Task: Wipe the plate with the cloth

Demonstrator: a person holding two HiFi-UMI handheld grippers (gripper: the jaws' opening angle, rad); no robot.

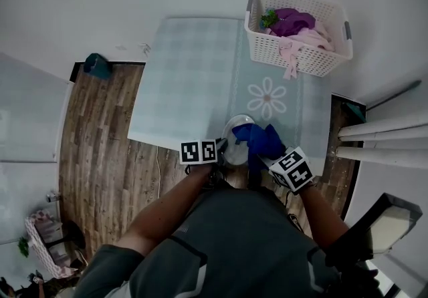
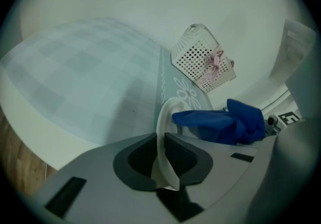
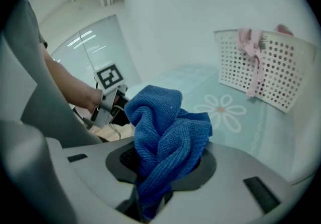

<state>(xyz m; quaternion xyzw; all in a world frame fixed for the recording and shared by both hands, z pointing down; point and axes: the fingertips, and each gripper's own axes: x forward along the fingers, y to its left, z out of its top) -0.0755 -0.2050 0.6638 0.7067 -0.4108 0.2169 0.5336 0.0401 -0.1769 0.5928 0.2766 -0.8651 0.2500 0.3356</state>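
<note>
1 plate [image 1: 233, 146], low centre in the head view, stands edge-on, rim pinched by the left gripper [image 2: 163, 162]; the right gripper [image 3: 159, 168], clamping the cloth [image 3: 168, 127], sits immediately right.

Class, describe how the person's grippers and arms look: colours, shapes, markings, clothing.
The left gripper and right gripper have smooth grey moulded bodies with a black recess round the jaws. Each carries a cube of black-and-white square markers. The person wears a dark grey short-sleeved top with pale stripes; forearms are bare.
</note>
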